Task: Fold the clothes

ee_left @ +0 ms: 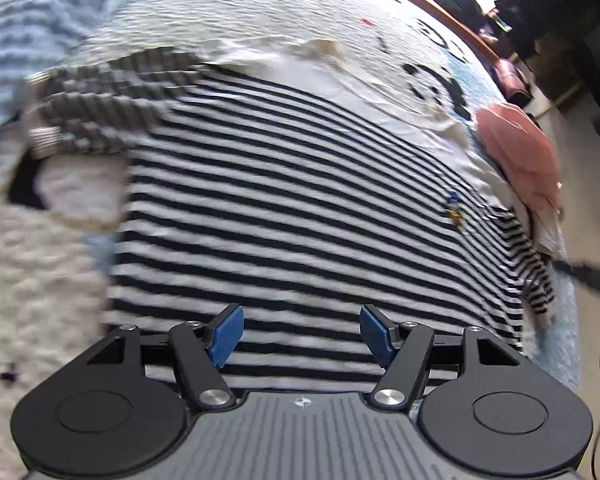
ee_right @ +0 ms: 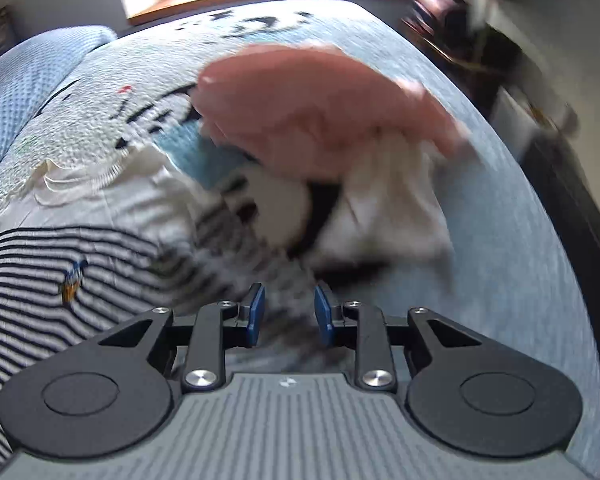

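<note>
Here, the striped shirt [ee_left: 300,184] lies spread flat.

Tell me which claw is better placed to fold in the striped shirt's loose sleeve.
Probably right. The right claw hovers open at the striped shirt's rumpled sleeve. The left claw, open, sits over the shirt's flat middle, further from that sleeve.

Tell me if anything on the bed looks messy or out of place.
The striped shirt lies spread flat, but its sleeve on the left in the left wrist view is bunched and folded over. A pink garment sits crumpled on a heap of white clothes beside it, unfolded.
</note>
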The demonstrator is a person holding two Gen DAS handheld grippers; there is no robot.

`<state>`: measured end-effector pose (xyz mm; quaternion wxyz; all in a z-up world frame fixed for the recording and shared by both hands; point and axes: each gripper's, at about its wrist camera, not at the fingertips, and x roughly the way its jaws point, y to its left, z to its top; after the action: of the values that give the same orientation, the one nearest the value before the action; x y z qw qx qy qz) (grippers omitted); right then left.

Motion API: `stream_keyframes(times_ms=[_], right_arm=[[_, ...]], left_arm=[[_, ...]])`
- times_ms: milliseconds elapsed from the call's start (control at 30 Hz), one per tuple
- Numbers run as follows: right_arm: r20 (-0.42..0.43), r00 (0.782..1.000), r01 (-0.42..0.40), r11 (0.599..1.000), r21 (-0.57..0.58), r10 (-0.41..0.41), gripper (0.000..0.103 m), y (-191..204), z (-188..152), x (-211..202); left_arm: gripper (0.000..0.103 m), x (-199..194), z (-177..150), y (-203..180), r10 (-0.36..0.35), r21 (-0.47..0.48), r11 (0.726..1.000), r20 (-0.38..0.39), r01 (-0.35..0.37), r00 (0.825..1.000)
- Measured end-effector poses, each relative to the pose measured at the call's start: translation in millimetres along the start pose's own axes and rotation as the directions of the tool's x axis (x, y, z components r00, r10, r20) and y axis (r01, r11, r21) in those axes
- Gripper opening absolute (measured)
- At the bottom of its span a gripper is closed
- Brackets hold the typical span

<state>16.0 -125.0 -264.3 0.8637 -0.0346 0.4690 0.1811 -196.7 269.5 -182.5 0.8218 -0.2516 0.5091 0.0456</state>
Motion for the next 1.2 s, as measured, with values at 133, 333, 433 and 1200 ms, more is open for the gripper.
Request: stream_keyframes(times_ms=[133, 333, 433, 1200], right_arm=[[-0.063, 0.993, 0.099, 0.991, -0.087, -0.105, 0.020, 19.0, -48.2, 8.7], [-0.073, 0.926, 0.360, 0.925, -0.121, -0.370, 0.028, 49.2, -42.8, 0.0], [0.021, 0.943, 0.332, 0.943, -0.011, -0.331, 0.020, 97.4, -44.0, -43.4], [0.064, 0.916, -0.260, 0.465, 0.846, 0.396, 0.035, 466.2, -169.1, 40.5]], left_arm=[[0.047, 5.8, -6.8, 16.3, 0.018, 0.104, 0.994, -0.064, -0.011, 0.998], [0.036, -8.6, 13.1, 38.7, -0.038, 0.171, 0.983, -0.141, 0.062, 0.989], [0.044, -43.2, 41.4, 56.3, -0.089, 0.261, 0.959, -0.106, 0.115, 0.990], [0.046, 12.2, 282.0, 136.8, 0.113, 0.610, 0.764, -0.449, 0.211, 0.886]])
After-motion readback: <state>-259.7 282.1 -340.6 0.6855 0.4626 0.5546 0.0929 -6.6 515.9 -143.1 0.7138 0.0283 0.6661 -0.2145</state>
